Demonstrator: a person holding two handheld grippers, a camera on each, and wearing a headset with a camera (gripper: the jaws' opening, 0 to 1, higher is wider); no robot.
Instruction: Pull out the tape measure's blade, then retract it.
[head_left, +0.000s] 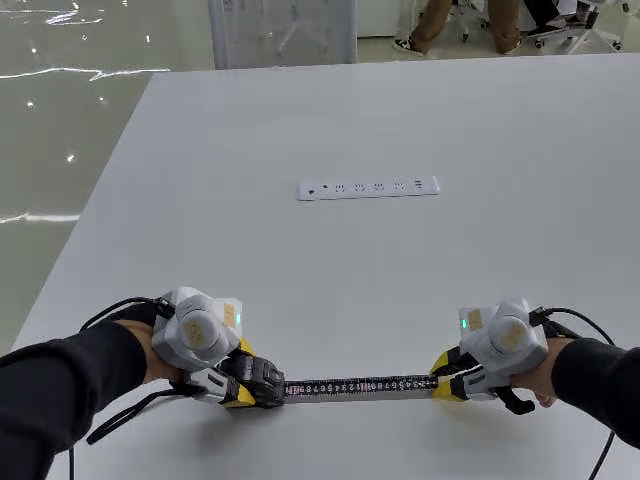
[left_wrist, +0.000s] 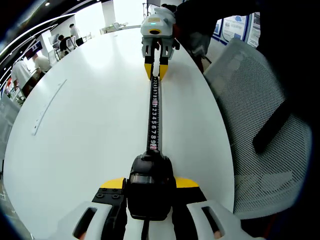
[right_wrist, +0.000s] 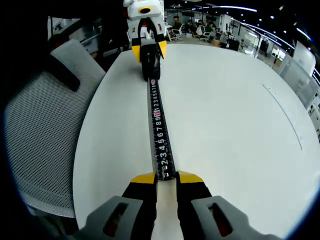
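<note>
The left gripper (head_left: 245, 385), grey with yellow-tipped jaws, sat at the near left of the broad white table (head_left: 350, 120), its jaws clamped on either side of the black, blocky tape measure case (head_left: 262, 380), which rested on the tabletop close to the near edge. From the mouth of the case a narrow dark blade (head_left: 360, 386) printed with white numerals and a few red marks ran flat along the table to the right, parallel to the near edge. The right gripper (head_left: 440, 378), of the same make, sat at the near right, its jaws drawn narrow and pinching the free end of the blade between their yellow tips; in the right gripper view the low numbers of the scale lay just beyond those tips. Both grippers faced each other along the blade, well apart. Farther out, near the middle of the table, lay a long white power strip (head_left: 369, 187), well clear of the blade. A grey mesh office chair (left_wrist: 260, 150) stood beside the near edge of the table.
</note>
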